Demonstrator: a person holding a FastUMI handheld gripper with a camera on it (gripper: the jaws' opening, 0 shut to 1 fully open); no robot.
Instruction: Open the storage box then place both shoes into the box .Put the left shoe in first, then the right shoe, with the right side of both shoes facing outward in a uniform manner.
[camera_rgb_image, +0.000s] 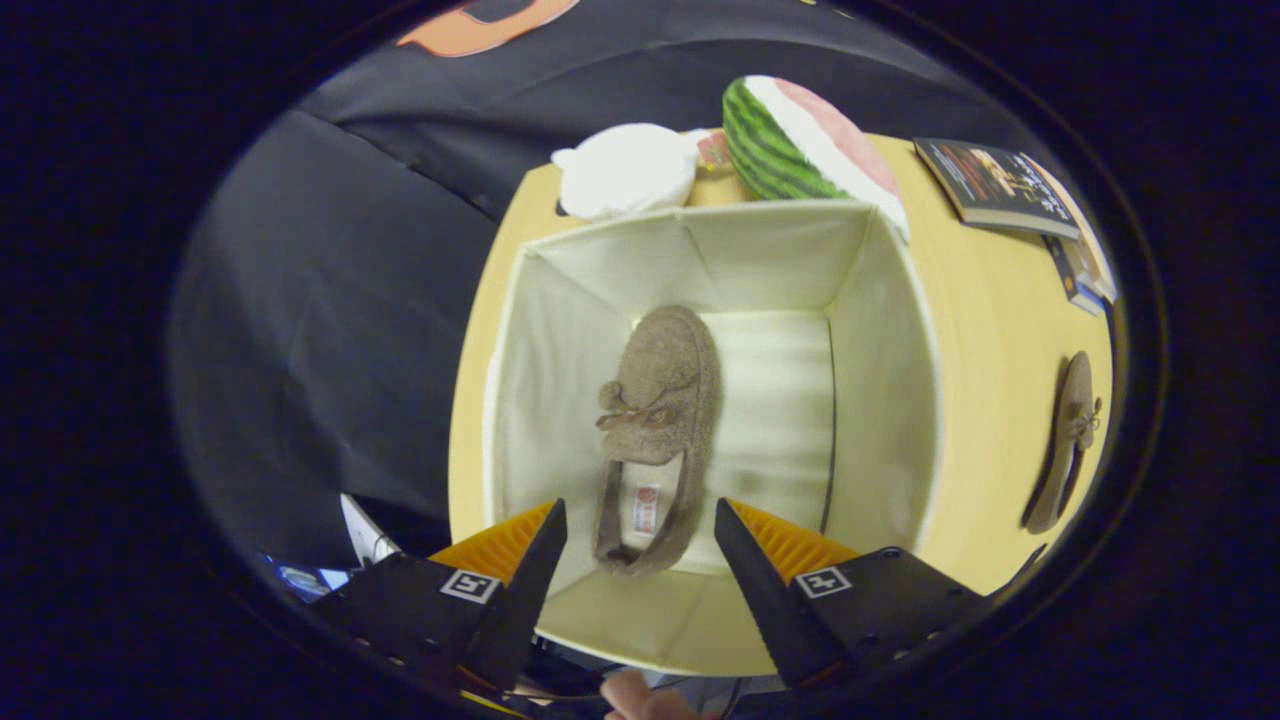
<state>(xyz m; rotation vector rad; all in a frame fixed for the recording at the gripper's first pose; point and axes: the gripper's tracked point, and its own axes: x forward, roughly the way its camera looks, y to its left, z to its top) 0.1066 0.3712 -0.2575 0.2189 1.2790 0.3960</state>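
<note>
A cream fabric storage box (880, 370) stands open on a round yellow table, seen from above. One brown loafer (660, 420) lies on the box floor toward its left side, toe pointing away from me, heel just ahead of my fingers. My gripper (640, 520) hovers over the box's near edge, open, with the shoe's heel seen between the fingertips but not touched. The second brown loafer (1068, 440) lies on the table to the right of the box, outside it.
Behind the box sit a white plush toy (628, 168) and a watermelon-slice cushion (800, 140). Books (1000, 185) lie at the table's far right. The yellow table (990, 340) has bare surface between the box and the second shoe. A hand (640, 700) shows below the fingers.
</note>
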